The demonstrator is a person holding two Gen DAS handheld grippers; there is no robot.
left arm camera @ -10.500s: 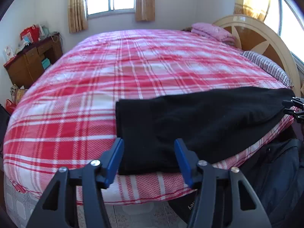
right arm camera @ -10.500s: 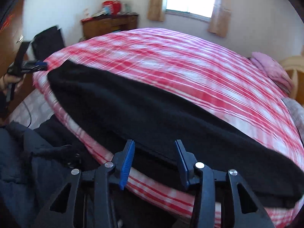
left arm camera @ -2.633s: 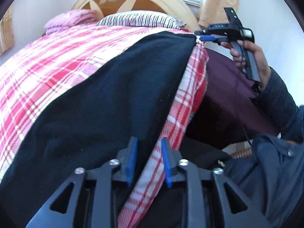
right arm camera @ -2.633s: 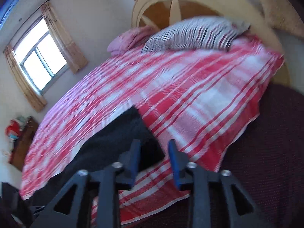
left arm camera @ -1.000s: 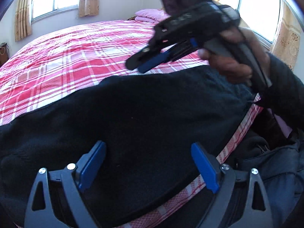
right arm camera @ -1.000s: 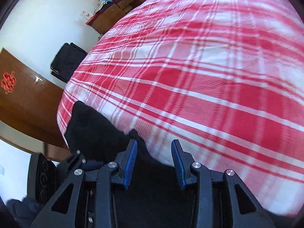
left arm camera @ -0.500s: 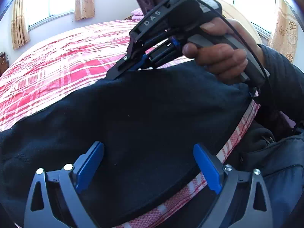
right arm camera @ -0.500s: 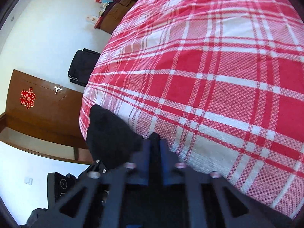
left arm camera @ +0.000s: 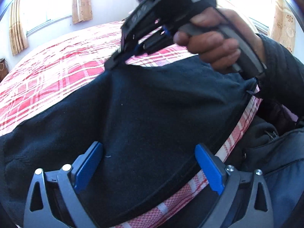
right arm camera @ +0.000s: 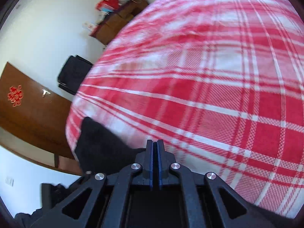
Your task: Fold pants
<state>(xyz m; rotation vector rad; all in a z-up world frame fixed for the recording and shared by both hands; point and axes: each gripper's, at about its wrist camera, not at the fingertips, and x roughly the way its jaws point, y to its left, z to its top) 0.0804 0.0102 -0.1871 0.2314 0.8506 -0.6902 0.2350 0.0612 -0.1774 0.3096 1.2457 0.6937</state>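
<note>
Daylit room, bright. Left wrist view: windows (left arm camera: 47,5) behind the bed (left arm camera: 57,60) blown out to white; second overexposed window (left arm camera: 245,1) at upper right. Right gripper (left arm camera: 115,61) and the hand (left arm camera: 210,43) holding it smeared by motion blur; near blue fingers (left arm camera: 88,166) sharp. Black pants (left arm camera: 152,114) read as flat dark mass, little fold detail. Right wrist view: plaid bedspread (right arm camera: 209,76) blurred toward far edge, crisp weave lower right. Fisheye bending, dark vignette at corners of both views.
</note>
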